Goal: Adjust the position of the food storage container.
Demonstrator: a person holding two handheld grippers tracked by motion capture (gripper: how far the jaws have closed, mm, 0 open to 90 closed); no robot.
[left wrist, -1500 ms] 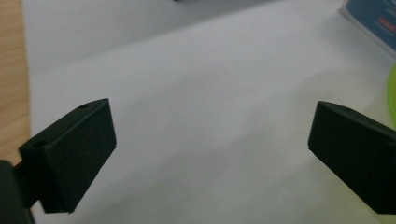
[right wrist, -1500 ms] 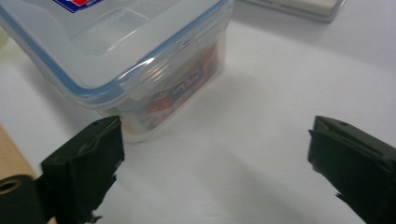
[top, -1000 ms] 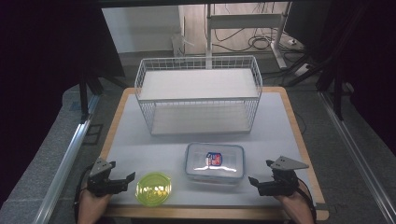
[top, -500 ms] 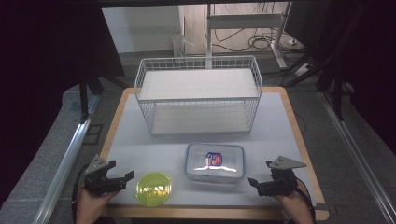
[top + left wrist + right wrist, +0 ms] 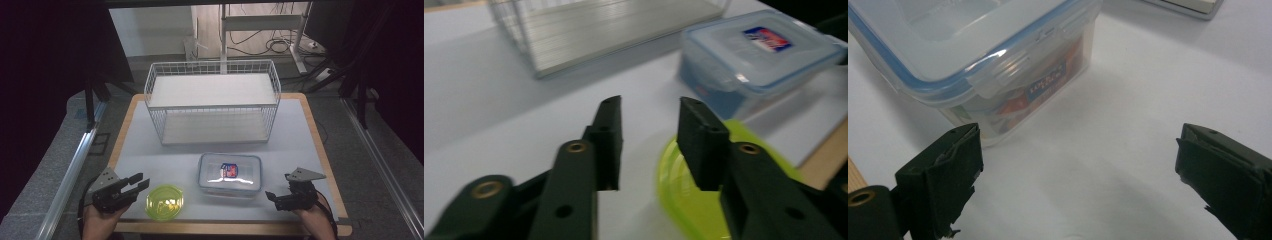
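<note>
Now the left claw (image 5: 141,183), jaws just narrowed on nothing, hovers beside the round lime-green plastic lid (image 5: 163,201) at lower left; right claw (image 5: 270,195) gapes empty. Next, I'd guess: grip its rim.

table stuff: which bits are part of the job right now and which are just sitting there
In the job:
- yellow-green lid, just ahead of the left gripper
- clear lidded container, in front of the right gripper

Just there:
- white wire basket, at the back of the table, away from both grippers
</note>
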